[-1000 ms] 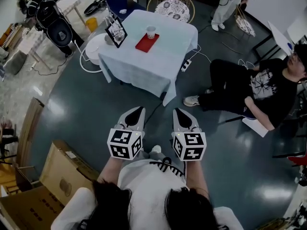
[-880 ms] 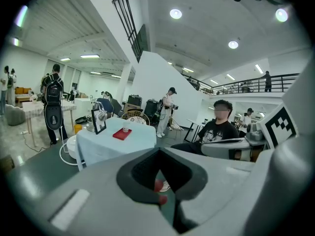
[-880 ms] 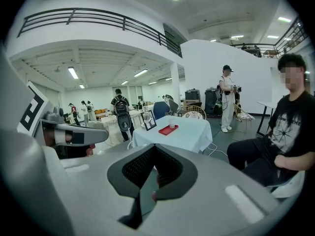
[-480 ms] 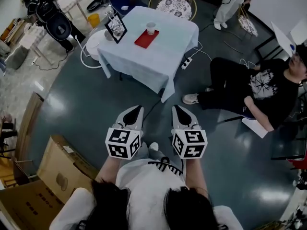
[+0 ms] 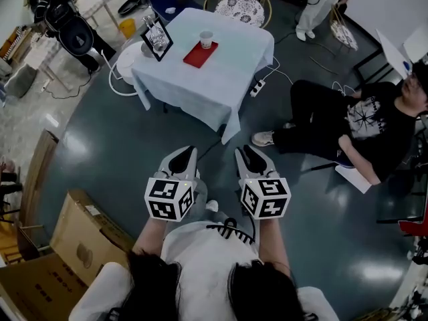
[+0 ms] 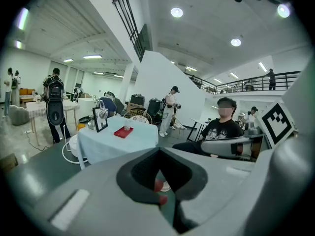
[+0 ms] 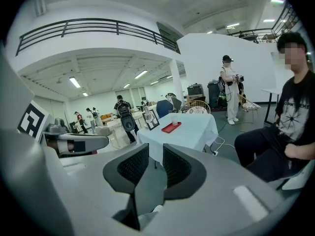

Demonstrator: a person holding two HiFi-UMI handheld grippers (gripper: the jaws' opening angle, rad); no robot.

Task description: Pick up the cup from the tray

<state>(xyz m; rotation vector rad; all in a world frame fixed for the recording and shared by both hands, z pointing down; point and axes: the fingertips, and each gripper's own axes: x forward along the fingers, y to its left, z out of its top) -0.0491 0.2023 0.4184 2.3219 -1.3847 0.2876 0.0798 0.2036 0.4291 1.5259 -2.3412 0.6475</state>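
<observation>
Grippers empty and well short of the table (image 5: 221, 79): we hold the left gripper (image 5: 188, 151) clenched and the right gripper (image 5: 243, 150) a crack apart.
Toward the table's far edge the cup (image 5: 206, 39) stands upright on the red tray (image 5: 198, 56). We judge it light, thin-walled and easy to crush or tip, so we would close gently round its middle, below the rim. At this range we cannot tell its material or whether it holds anything. A frame (image 5: 158, 41) stands at the table's left corner, and a person (image 5: 354, 122) sits to the table's right.
</observation>
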